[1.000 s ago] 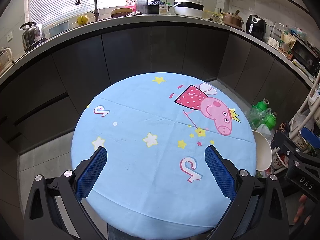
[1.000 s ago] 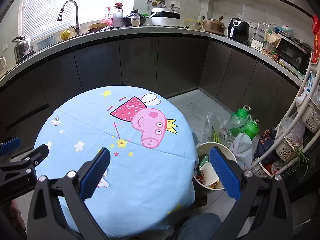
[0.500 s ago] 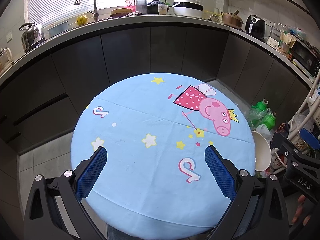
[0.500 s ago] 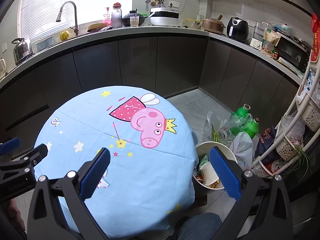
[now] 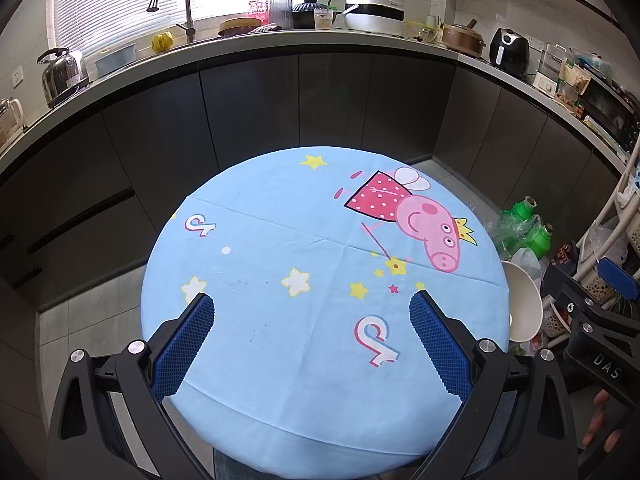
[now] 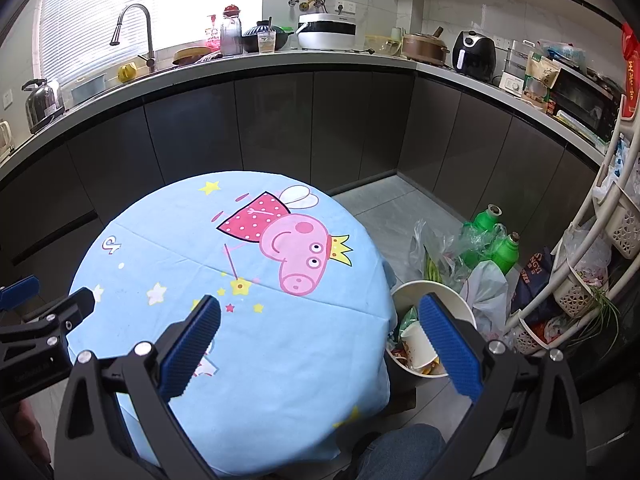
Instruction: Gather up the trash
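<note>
Still unmoved, left gripper point(image 5: 312, 312) gaping, right gripper point(image 6: 320, 314) likewise, table point(image 5: 280, 380) unchanged.

Table point(image 5: 280, 360): round, covered by a blue cartoon-pig cloth.
Kettle point(image 5: 60, 76): seen at ten o'clock on the counter.
Air fryer point(image 6: 474, 56): placed at one o'clock.

round table point(image 5: 280, 360) wears a blue cartoon cloth point(image 5: 304, 236).
</note>
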`<state>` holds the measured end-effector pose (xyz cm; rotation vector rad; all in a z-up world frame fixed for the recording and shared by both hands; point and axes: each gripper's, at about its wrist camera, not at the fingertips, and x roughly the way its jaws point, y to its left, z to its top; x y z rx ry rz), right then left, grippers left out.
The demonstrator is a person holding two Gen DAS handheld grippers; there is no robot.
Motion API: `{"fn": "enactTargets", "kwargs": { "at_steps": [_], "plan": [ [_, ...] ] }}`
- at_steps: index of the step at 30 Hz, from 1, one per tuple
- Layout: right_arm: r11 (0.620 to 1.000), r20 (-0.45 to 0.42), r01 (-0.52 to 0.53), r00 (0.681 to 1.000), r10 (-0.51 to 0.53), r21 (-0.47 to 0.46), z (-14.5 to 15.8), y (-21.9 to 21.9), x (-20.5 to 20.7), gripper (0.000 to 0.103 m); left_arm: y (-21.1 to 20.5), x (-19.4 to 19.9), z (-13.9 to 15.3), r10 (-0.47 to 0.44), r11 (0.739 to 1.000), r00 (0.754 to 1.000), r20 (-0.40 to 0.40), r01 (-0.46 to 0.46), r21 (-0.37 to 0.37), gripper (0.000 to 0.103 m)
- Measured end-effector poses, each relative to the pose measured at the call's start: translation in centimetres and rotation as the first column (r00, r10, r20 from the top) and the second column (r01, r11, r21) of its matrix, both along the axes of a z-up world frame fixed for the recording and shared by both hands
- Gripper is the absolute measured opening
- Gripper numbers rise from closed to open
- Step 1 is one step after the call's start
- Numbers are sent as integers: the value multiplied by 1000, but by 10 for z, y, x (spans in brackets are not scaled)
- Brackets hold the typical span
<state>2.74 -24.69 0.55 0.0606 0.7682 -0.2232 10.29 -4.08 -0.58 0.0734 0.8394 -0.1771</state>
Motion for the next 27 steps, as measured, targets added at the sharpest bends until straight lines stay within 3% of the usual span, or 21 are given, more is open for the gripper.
{"fn": "enactTargets", "kwargs": {
  "at_steps": [27],
  "plan": [
    [1000,-1,1,1000,-1,1,1,-2,-1,99,-5,1,3,-5,1000,1000,1,5,-3,94]
  ]
}}
